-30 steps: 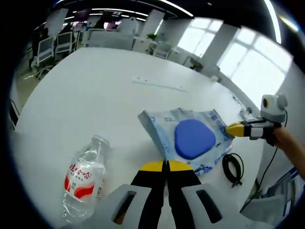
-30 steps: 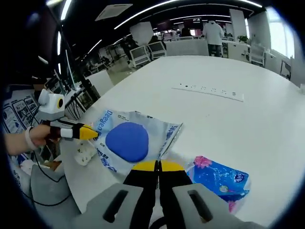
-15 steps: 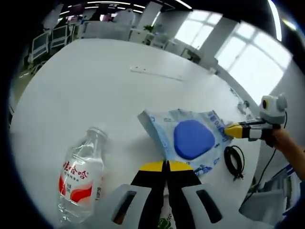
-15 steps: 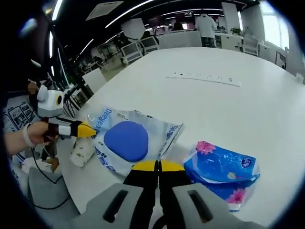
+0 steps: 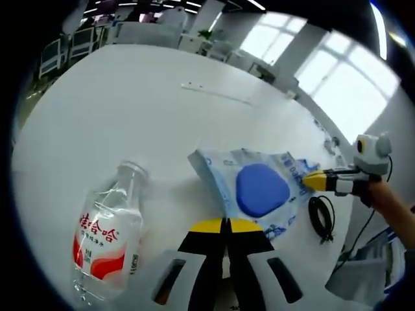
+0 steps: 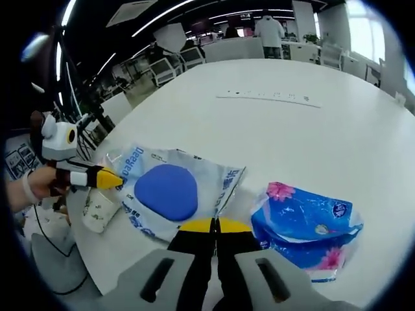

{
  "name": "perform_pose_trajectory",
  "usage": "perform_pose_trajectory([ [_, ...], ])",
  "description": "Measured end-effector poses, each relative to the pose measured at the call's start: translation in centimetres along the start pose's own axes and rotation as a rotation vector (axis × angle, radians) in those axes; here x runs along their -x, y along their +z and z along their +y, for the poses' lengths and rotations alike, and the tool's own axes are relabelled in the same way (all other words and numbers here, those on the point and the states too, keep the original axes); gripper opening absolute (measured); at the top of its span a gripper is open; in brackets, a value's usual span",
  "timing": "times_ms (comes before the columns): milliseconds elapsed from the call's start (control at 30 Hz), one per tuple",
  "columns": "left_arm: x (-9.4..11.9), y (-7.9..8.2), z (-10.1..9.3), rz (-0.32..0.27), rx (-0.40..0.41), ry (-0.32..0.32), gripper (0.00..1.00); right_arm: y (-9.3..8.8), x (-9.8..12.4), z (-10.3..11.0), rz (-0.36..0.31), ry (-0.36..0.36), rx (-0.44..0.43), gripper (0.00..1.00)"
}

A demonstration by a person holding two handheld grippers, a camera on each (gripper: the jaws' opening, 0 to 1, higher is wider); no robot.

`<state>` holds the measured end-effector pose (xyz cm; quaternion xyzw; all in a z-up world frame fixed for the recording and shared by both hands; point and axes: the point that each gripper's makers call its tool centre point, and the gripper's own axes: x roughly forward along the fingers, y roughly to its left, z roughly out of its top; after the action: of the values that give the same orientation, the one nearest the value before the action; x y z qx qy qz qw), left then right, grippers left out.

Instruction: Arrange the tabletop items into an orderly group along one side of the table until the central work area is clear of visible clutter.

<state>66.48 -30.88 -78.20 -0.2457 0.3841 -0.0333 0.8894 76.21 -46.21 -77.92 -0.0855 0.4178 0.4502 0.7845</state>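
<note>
Since a second ago both cameras have drifted closer to the desk (image 5: pixel 130 110), so the water bottle (image 5: pixel 107 236) now looms larger in the left gripper view and the blue tissue pack (image 6: pixel 305 223) sits fuller in the right gripper view; the things themselves lie where they lay.

At the desk's near edge lies a clear plastic bag (image 5: pixel 256 188) printed with blue lettering, flat and crinkled, with a rounded blue pad inside it. The left hand-held gripper (image 5: pixel 226 227) has its yellow-tipped jaws pressed together just short of the bag's near corner, holding nothing that can be seen. The right hand-held gripper (image 6: pixel 215 227) likewise shows its jaws closed, tips at the bag's edge; whether they pinch the plastic cannot be told. In the right gripper view the bag (image 6: pixel 172 191) lies between the tissue pack and a small crumpled white packet (image 6: pixel 98 210). The bottle is clear, on its side, with a red and white label. A coiled black cable (image 5: pixel 321 217) rests just beyond the bag, and a white power strip (image 6: pixel 269 97) lies well apart across the desk
</note>
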Motion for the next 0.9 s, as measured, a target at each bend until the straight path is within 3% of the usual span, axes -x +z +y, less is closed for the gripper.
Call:
perform_pose_trajectory([
  [267, -0.38, -0.33, 0.21, -0.005, 0.027, -0.002, 0.00, -0.38, -0.47, -0.18, -0.007, -0.047, 0.009, 0.00],
  [900, -0.83, -0.05, 1.02, -0.015, 0.041, -0.002, 0.00, -0.79, -0.97, -0.50, -0.006, -0.068, 0.010, 0.00],
])
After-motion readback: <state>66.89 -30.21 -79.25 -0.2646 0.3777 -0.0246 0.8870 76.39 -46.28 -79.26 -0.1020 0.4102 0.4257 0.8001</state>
